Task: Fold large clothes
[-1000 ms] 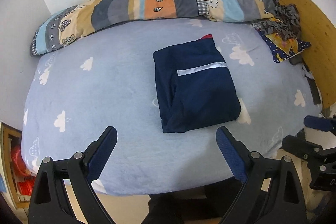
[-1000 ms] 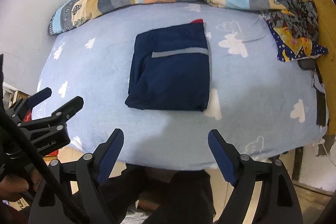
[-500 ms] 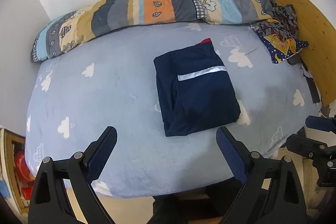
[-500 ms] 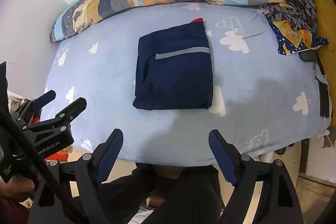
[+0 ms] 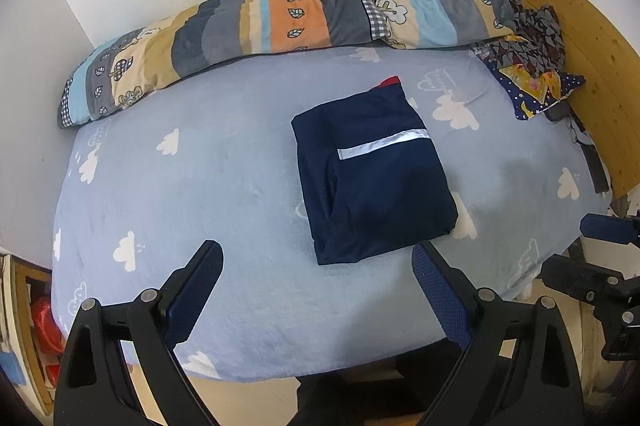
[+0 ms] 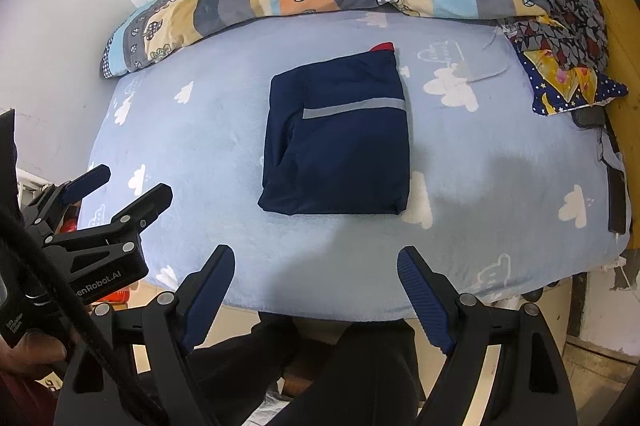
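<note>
A navy garment (image 5: 372, 170) with a grey reflective stripe lies folded into a neat rectangle in the middle of the bed; a bit of red shows at its far edge. It also shows in the right wrist view (image 6: 340, 138). My left gripper (image 5: 316, 258) is open and empty, held back over the bed's near edge. My right gripper (image 6: 316, 262) is open and empty, also back from the garment. The left gripper shows at the left in the right wrist view (image 6: 120, 186).
The bed has a light blue cloud-print sheet (image 5: 200, 194). A striped rolled quilt (image 5: 280, 18) lies along the far wall. A pile of patterned clothes (image 5: 528, 58) sits at the far right by the wooden headboard (image 5: 560, 6). A dark phone-like object (image 6: 618, 198) lies at the right edge.
Both grippers have pulled back and risen from the bed, so the folded garment looks smaller and farther. The garment has not moved.
</note>
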